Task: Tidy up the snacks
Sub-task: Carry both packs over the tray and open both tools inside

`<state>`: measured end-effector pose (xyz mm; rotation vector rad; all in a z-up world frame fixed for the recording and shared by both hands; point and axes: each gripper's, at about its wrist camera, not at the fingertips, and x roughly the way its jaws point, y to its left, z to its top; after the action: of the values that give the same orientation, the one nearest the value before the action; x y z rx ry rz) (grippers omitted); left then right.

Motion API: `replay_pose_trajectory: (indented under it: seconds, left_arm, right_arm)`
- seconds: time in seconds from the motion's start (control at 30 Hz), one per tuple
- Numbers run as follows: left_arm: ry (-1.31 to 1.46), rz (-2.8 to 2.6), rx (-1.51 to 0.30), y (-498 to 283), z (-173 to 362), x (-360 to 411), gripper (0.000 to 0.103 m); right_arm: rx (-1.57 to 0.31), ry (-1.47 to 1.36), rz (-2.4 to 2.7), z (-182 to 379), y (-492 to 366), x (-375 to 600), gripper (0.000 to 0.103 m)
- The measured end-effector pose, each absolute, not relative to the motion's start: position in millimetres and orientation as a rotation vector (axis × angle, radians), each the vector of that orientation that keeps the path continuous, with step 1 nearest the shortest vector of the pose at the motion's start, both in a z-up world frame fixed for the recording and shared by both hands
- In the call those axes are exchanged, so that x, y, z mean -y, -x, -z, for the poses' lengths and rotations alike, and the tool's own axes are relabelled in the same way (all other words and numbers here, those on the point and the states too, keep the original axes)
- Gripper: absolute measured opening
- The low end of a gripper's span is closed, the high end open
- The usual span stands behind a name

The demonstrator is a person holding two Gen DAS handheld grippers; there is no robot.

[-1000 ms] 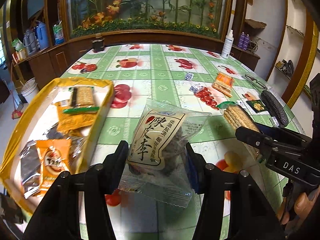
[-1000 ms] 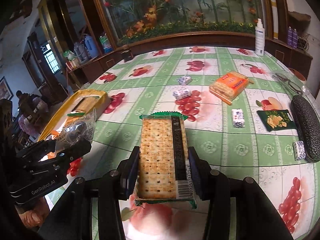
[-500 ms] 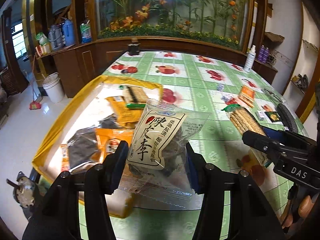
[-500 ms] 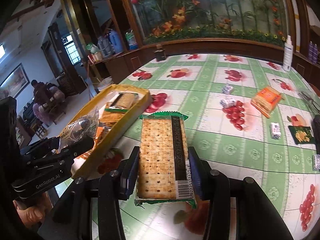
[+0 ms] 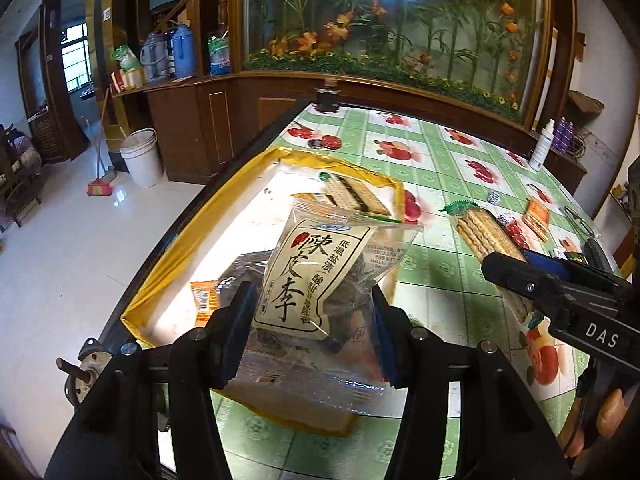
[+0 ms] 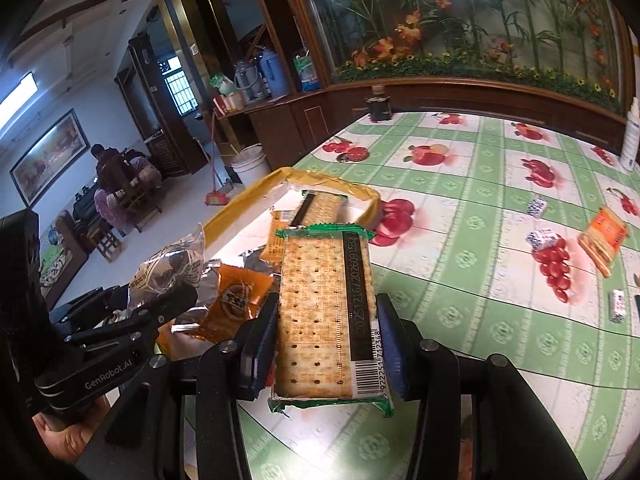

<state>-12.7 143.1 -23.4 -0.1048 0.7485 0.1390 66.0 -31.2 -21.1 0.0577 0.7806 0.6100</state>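
My left gripper (image 5: 310, 312) is shut on a clear bag of dried plums (image 5: 320, 276) with a white label, held above the yellow-rimmed tray (image 5: 188, 248). The tray holds a cracker pack (image 5: 352, 196), an orange packet (image 6: 240, 296) and silver packets. My right gripper (image 6: 326, 328) is shut on a green-edged cracker pack (image 6: 326, 312), held above the table just right of the tray (image 6: 256, 188). The right gripper also shows in the left wrist view (image 5: 532, 276), and the left one in the right wrist view (image 6: 160, 300).
The tray sits at the left edge of a green fruit-print table (image 6: 480, 260). Loose on the table to the right are an orange wafer pack (image 6: 604, 236), small wrapped sweets (image 6: 542, 238), a white bottle (image 5: 542, 148) and a dark jar (image 6: 378, 106).
Both grippers have moved left with their snacks. The plum bag now hangs over the tray, and the cracker pack has come up beside the tray's right rim.
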Motion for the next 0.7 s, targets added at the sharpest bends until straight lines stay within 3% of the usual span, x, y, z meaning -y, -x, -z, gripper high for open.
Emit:
replay_pose_trajectory:
  seconds: [0.7]
  left_arm:
    - [0.149, -0.204, -0.806, -16.5, 45.8, -182.9, 0.053]
  right_arm:
    - [-0.794, -0.034, -0.699, 33.3, -127.9, -63.3, 0.047]
